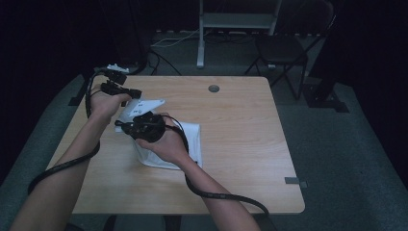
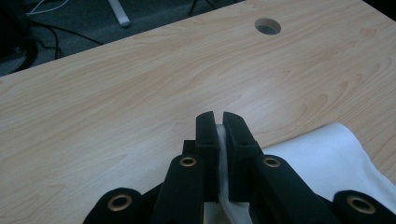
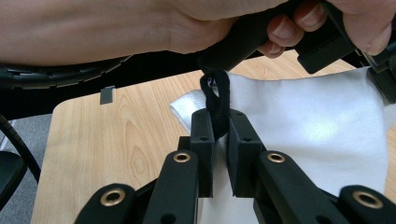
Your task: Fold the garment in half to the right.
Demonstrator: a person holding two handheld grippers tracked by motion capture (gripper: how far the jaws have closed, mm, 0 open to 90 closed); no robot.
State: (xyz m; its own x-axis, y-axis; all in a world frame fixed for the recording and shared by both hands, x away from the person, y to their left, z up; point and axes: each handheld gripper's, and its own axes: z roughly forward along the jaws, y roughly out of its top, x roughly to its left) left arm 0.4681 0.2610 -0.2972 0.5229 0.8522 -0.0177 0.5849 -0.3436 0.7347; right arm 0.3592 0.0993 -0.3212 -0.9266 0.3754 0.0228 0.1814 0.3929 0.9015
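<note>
The left gripper (image 2: pixel 218 122) pinches an edge of the white cloth bag (image 1: pixel 190 139), which lies partly lifted on the pale wooden table (image 1: pixel 240 125). The right gripper (image 3: pixel 221 123) is clamped on its black drawstring loop (image 3: pixel 218 100). The bag looks light, soft and limp; hems and loop offer the surest hold

Light wood table (image 1: pixel 231 144) with a round cable hole (image 1: pixel 213 88) near the far edge. Behind it on the grey floor (image 1: pixel 346 144): a dark folding chair (image 1: pixel 281 50), a white stand (image 1: pixel 235 21) and some loose cables (image 1: pixel 168 41).
</note>
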